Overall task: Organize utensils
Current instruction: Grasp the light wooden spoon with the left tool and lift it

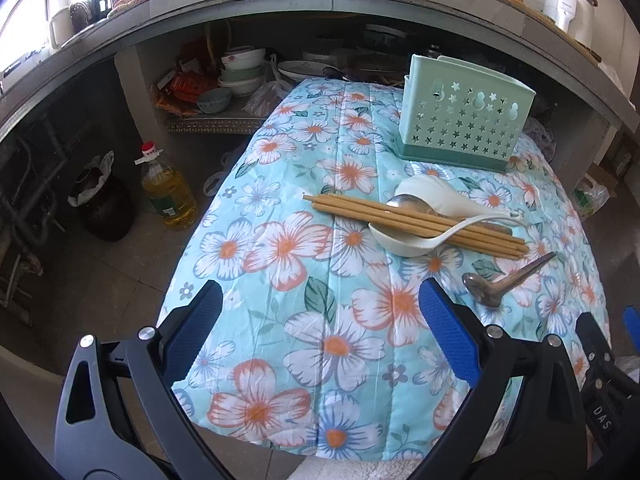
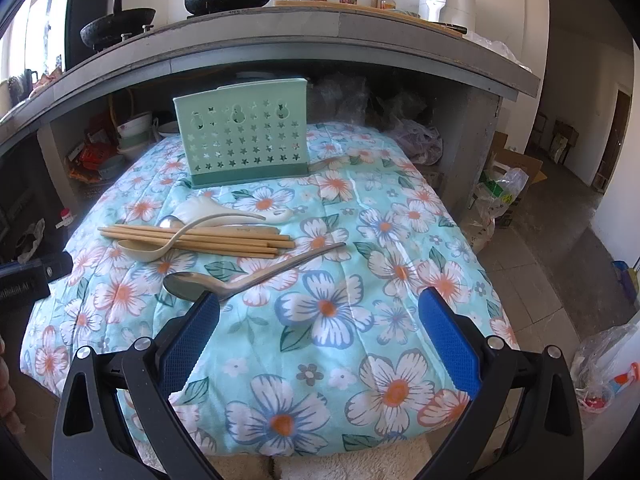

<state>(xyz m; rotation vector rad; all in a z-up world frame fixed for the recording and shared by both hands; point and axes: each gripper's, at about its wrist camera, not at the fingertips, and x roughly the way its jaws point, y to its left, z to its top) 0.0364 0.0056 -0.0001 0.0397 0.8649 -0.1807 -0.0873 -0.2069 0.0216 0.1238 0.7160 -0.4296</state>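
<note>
While both tools hang spread and empty over the flowered worktop [image 2: 360, 208], nothing has gone into the green holder [image 2: 244, 136] at its far side. Left tool [image 1: 320, 328] waits well short of the holder. In front of the holder, chopsticks [image 2: 192, 238] lie tangled with white spoons [image 2: 176, 240]; nearer, the steel spoon [image 2: 248, 276] lies alone beside the right tool [image 2: 320, 332]. Best pinch that handle mid-length first, lifting clear of the pile.
</note>
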